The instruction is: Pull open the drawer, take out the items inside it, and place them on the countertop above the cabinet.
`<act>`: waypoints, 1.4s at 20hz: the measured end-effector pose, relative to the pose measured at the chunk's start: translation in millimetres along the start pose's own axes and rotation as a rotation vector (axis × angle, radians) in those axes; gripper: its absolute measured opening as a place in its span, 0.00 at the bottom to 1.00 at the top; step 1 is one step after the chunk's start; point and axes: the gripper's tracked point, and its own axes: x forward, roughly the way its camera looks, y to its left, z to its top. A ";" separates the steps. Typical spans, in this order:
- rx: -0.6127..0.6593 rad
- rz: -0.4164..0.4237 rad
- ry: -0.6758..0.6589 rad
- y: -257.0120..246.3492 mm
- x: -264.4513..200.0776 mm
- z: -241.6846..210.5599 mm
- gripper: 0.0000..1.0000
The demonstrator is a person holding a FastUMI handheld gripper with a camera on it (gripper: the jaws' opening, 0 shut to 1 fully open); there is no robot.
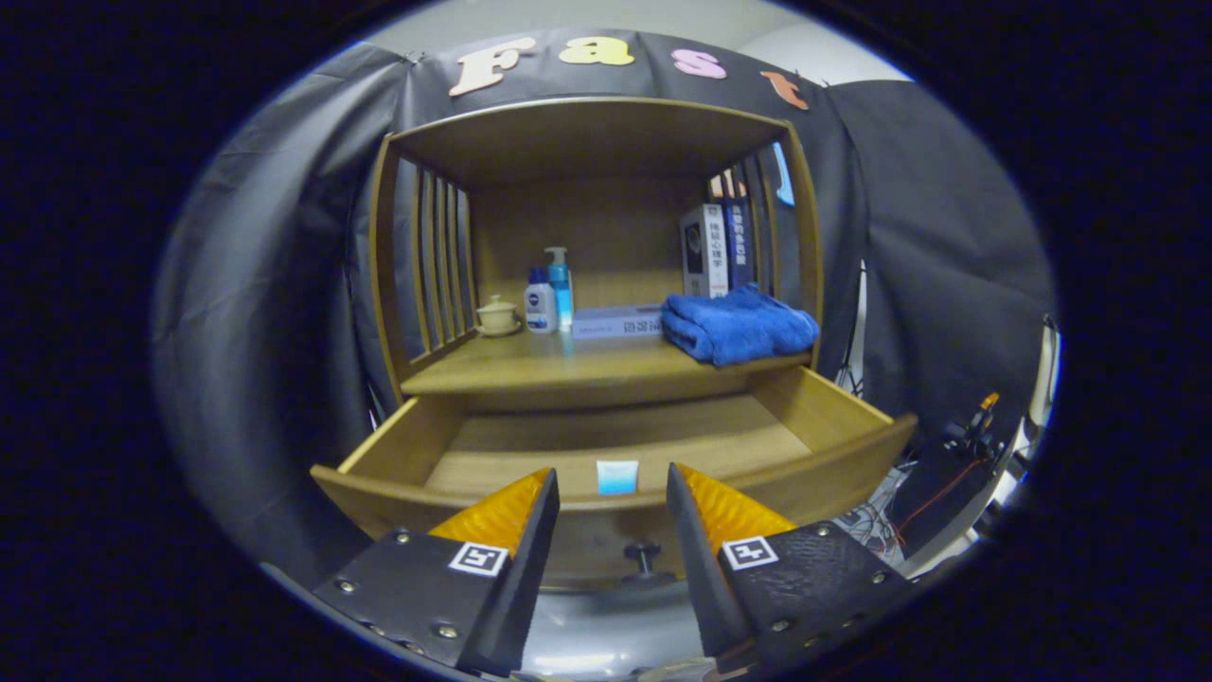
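- While the fingers (613, 493) stand wide apart and grip nothing, the drawer knob (643, 552) sits between them, just below.
- Drawer (833, 464), pulled open; a small light-blue item (616, 476) rests inside against its front wall, at 12 o'clock from the gap between the fingers.
- Surface (559, 365) above the drawer: folded blue towel (739, 325) at 1 o'clock, a flat box (615, 322) beside it.
- Farther at 11 o'clock: two bottles (551, 294) and a lidded cup (498, 314).
- Upright books (720, 248) behind the towel.
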 end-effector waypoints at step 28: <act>0.195 -0.210 0.930 -15.5 132.3 -122.8 0.68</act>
